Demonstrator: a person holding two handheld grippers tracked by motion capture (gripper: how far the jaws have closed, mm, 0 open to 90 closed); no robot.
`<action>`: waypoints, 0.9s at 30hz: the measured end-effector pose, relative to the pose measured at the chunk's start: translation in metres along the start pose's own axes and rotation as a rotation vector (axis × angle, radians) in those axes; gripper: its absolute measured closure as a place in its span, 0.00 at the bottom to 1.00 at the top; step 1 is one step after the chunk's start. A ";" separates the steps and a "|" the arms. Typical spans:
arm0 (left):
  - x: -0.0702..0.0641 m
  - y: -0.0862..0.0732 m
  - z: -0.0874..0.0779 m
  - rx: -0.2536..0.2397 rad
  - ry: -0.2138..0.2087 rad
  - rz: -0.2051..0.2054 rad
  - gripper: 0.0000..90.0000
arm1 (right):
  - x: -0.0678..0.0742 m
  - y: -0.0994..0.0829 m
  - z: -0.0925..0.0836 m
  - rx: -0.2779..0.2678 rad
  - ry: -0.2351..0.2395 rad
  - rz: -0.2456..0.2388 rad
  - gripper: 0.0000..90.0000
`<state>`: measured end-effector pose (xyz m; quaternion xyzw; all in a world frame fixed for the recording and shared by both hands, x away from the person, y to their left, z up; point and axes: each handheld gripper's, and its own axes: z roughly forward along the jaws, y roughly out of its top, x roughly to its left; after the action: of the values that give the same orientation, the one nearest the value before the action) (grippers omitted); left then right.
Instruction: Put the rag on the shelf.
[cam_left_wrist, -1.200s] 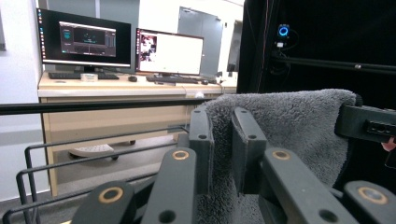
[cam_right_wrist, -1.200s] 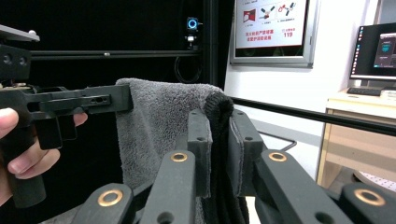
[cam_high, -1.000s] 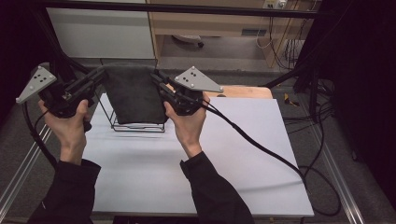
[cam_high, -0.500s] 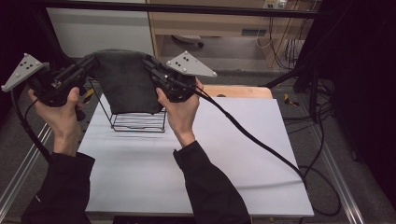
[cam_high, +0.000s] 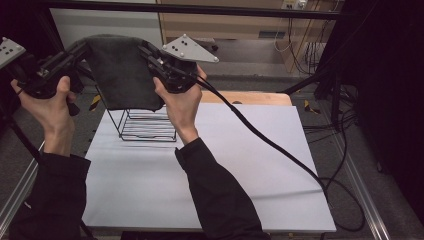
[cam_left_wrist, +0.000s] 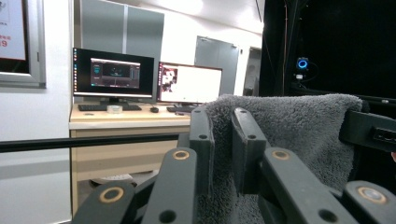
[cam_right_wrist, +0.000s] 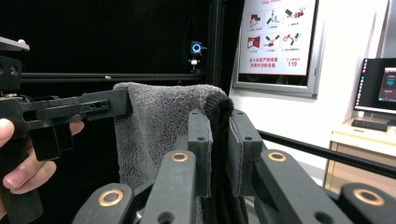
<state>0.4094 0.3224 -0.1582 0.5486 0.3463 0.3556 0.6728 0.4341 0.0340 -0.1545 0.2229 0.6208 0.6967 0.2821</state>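
1. A person's dark-sleeved forearms are reaching in over the white table (cam_high: 215, 170).
2. The left hand-held gripper (cam_high: 82, 49) is pinching one top corner of a dark grey terry-cloth towel (cam_high: 122, 75), its jaws pressed on the fabric.
3. The right hand-held gripper (cam_high: 147, 52) is pinching the opposite top corner, with the thick hem caught between its jaws.
4. The towel is hanging stretched between both, raised above a black wire rack (cam_high: 147, 125) standing on the table.
5. Beyond, a light wooden board (cam_high: 250, 97) is lying at the table's far edge.

High cam above looking fwd/down, two gripper cams close-up along fingers (cam_left_wrist: 201, 140), sharing towel (cam_high: 122, 70).
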 end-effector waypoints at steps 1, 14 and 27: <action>0.001 0.002 0.001 0.001 0.002 0.000 0.89 | 0.000 0.002 0.002 -0.001 0.001 -0.001 0.91; 0.015 0.017 0.012 -0.005 0.028 -0.011 0.89 | -0.004 0.012 0.025 -0.014 0.000 -0.005 0.91; 0.022 0.031 0.026 -0.018 0.036 -0.019 0.89 | -0.015 0.025 0.040 -0.028 -0.015 -0.005 0.91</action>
<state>0.4397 0.3325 -0.1253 0.5325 0.3604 0.3621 0.6749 0.4686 0.0518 -0.1239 0.2226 0.6094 0.7030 0.2914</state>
